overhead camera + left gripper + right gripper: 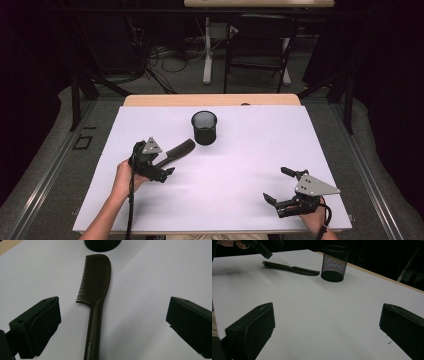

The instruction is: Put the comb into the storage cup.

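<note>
I see the comb [96, 297] lying flat on the white table [240, 165], its toothed end pointing at the mesh cup [204, 127] and stopping just short of the cup's base. Its handle runs back away from the cup, straight down the middle of my left claw [110, 325]. That claw is spread wide, one jaw on each side of the handle, neither one touching it, so it holds nothing. In the high view the left claw [150, 162] sits over the handle end, on the near left side of the cup. My right claw [285, 192] is well away from the cup, near the table's front edge, wide open and empty.
</note>
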Demonstrator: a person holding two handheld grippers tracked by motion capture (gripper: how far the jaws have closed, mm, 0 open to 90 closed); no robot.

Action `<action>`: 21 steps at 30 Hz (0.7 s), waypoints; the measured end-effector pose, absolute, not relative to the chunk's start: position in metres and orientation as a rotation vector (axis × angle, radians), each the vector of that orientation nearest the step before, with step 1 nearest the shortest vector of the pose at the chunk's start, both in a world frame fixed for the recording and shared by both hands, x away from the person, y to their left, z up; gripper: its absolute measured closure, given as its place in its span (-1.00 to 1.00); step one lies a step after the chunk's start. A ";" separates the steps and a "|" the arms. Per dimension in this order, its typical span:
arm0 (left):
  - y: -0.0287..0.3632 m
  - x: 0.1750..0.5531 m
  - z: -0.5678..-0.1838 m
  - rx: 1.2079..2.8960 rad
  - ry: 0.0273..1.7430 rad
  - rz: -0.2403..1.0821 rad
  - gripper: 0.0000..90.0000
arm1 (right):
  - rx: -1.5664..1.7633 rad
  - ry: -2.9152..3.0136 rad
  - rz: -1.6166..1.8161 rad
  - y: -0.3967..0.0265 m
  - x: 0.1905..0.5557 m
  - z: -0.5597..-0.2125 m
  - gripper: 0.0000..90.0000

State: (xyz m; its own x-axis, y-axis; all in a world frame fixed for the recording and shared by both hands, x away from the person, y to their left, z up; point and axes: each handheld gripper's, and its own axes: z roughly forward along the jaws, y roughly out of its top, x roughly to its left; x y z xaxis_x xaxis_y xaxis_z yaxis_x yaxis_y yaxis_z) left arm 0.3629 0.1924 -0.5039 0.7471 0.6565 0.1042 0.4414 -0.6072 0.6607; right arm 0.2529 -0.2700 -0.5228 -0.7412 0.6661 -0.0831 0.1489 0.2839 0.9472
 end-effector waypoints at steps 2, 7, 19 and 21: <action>0.192 0.364 -0.504 2.330 0.819 0.447 -1.00 | 0.727 2.088 1.467 -0.270 0.253 -0.523 -1.00; 0.192 0.368 -0.505 2.363 0.824 0.447 -1.00 | 0.730 2.095 1.464 -0.270 0.252 -0.523 -1.00; 0.190 0.376 -0.503 2.422 0.822 0.445 -1.00 | 0.723 2.095 1.468 -0.269 0.252 -0.523 -1.00; 0.191 0.379 -0.503 2.433 0.829 0.442 -1.00 | 0.717 2.098 1.462 -0.269 0.252 -0.523 -1.00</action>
